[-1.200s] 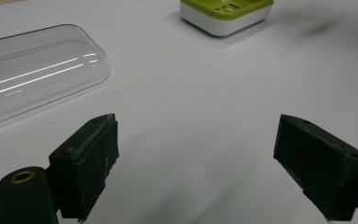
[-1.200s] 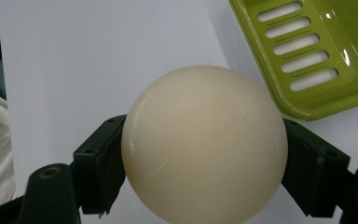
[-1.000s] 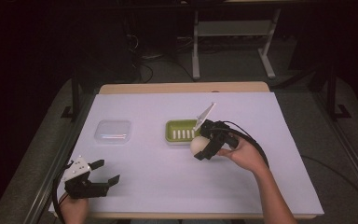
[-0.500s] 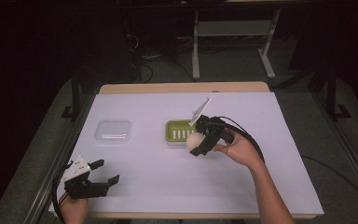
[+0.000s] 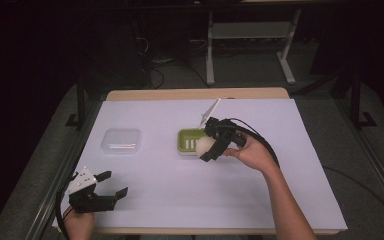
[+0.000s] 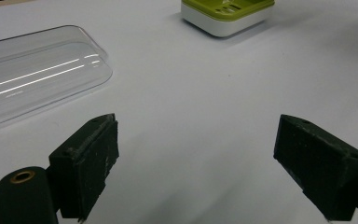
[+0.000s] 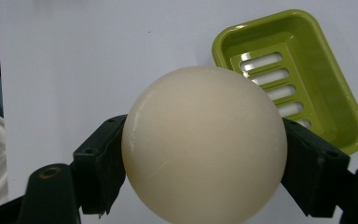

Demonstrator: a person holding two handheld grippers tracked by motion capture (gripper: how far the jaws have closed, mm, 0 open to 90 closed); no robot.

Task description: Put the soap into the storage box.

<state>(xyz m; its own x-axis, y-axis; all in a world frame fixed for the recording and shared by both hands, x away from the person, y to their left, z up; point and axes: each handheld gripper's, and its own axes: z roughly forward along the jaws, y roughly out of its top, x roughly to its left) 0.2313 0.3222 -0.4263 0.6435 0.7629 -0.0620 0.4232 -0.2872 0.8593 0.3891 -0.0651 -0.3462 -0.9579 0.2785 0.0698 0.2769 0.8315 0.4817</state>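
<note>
While clamped in the right gripper (image 5: 211, 146), cream ball (image 7: 204, 143) best lowered squarely over green slotted dish (image 7: 307, 70), mid-counter (image 5: 180, 200); left gripper (image 6: 209, 172) wide, empty.

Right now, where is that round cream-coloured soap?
The round cream soap is clamped in the right gripper, at the near right edge of the green soap dish mid-table. In the right gripper view the soap is between both jaws, dish behind.

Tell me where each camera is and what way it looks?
High view: above the table, looking forward and down; forearms, hands, both grippers.
Left gripper view: rides the left gripper, fingers open, facing the clear lid.
Right gripper view: rides the right gripper, holding the cream ball.
All share the green soap dish.
</note>
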